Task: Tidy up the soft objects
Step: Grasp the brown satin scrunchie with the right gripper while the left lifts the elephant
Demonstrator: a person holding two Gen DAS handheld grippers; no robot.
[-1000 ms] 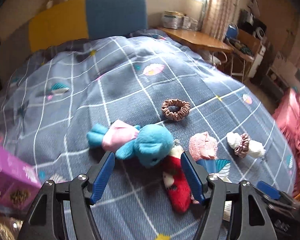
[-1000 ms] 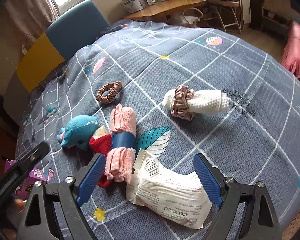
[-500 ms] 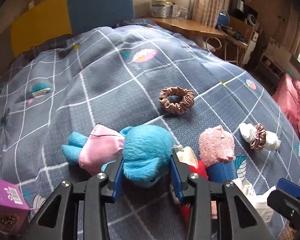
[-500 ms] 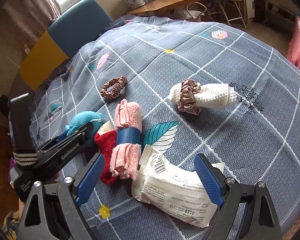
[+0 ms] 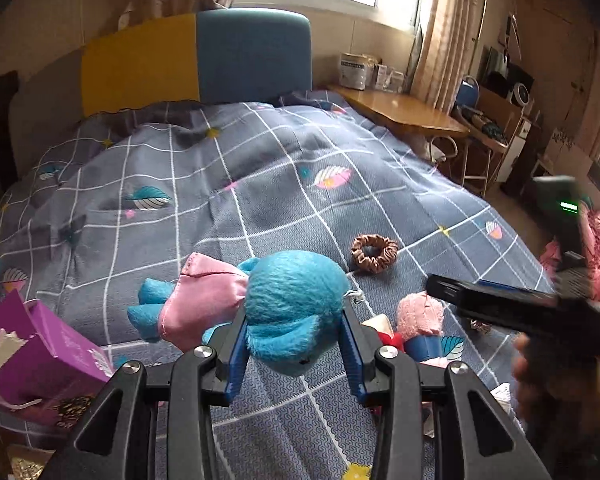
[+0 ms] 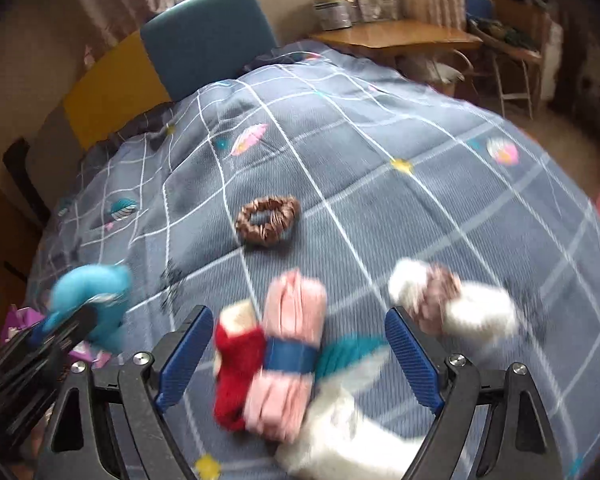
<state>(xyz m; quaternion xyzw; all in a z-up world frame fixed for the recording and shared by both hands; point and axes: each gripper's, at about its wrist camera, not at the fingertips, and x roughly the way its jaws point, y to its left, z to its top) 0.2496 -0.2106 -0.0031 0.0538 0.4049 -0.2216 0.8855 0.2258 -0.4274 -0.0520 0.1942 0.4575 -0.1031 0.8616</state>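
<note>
The left hand-held gripper point(image 5: 294, 354) was clamped on the head of a blue plush toy point(image 5: 288, 308), its blue pads pressing both sides of the furry head; the jaws had just been closing on it. The toy's pink-dressed body stuck out to the left of the left finger, above the grid-patterned bedspread point(image 5: 260, 184). Ahead and to the right of that gripper a brown scrunchie point(image 5: 374, 253) lay on the bedspread, well apart from the pads. A torn purple box point(image 5: 40, 364) sat just left of the gripper's body.

The right hand-held gripper point(image 6: 298, 354) stood wide, gripping nothing. Between its fingers, below them, lay a pink rolled towel with a blue band point(image 6: 290, 354) touching a red sock point(image 6: 236, 368). A white knobbly roll wrapped in a scrunchie point(image 6: 452, 304) lay just beyond the right finger, and a white packet point(image 6: 340, 440) close under the gripper. The view was blurred.
</note>
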